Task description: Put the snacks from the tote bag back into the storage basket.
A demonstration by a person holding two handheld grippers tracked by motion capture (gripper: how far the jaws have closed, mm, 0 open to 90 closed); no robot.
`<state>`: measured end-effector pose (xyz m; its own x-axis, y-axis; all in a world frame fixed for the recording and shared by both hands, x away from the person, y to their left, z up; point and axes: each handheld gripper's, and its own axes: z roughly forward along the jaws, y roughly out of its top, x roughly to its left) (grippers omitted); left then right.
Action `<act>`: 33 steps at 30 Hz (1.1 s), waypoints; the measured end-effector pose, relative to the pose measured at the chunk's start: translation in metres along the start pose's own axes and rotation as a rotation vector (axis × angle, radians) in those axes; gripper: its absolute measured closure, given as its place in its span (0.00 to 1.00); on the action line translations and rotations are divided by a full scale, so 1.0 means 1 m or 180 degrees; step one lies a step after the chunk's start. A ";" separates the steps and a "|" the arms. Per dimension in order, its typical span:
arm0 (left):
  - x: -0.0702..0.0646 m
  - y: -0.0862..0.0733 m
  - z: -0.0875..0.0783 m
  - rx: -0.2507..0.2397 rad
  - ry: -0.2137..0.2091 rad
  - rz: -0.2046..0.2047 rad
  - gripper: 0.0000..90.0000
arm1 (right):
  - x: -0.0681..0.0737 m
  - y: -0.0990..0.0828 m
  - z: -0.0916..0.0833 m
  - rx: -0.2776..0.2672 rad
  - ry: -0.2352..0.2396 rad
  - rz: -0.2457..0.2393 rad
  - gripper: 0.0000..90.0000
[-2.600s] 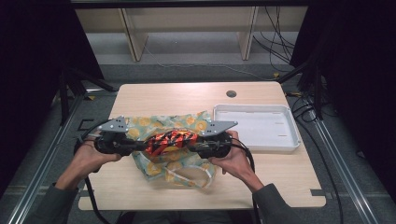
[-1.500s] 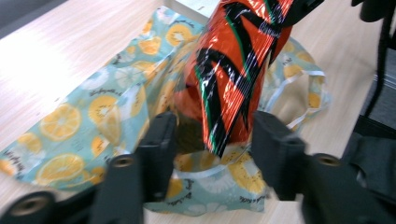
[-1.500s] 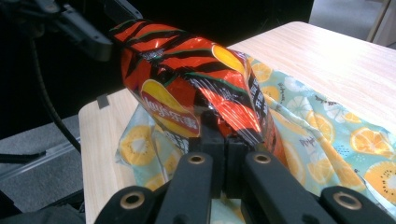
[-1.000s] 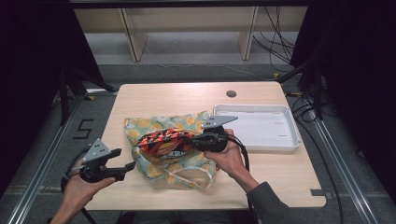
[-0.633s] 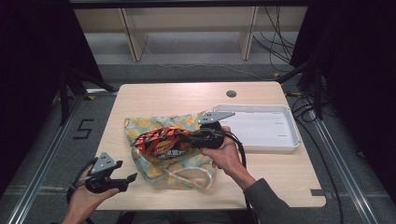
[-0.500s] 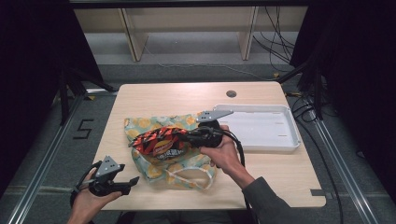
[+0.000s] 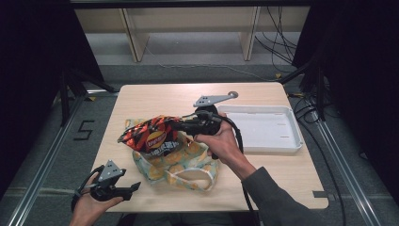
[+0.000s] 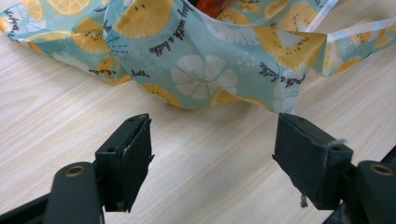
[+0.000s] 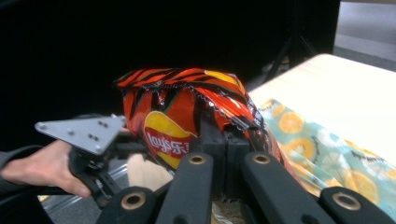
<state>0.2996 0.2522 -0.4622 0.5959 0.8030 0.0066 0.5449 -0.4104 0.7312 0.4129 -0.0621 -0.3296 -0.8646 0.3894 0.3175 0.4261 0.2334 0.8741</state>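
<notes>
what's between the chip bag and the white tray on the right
Nothing visible. The chip bag hangs in the right gripper above the cloth bag; bare table lies between it and the white tray.

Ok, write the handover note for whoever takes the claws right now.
Right claw: shut on the chip bag, holding it by its sealed edge above the fruit-print cloth bag.
Left claw: open, empty, low over the table at its near left edge, just short of the cloth bag.
Done: chip bag is out of the cloth bag.
Left: set the chip bag down, probably in the white tray on the right, which is empty.
</notes>
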 end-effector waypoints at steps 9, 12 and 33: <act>0.004 0.000 -0.001 0.0018 0.0020 0.0050 0.30 | 0.004 0.020 -0.016 -0.0085 0.0004 -0.0049 1.00; 0.004 0.000 -0.001 0.0026 0.0017 0.0029 0.30 | 0.004 0.027 -0.023 -0.0138 0.0050 -0.0072 1.00; 0.011 -0.002 -0.003 0.0049 0.0030 -0.0060 0.29 | -0.046 0.033 -0.123 -0.0404 -0.0630 0.0111 1.00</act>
<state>0.3035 0.2630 -0.4618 0.5800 0.8146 -0.0007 0.5650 -0.4017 0.7207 0.4338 -0.1821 -0.2700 -0.7755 0.5654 0.2810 0.4070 0.1075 0.9071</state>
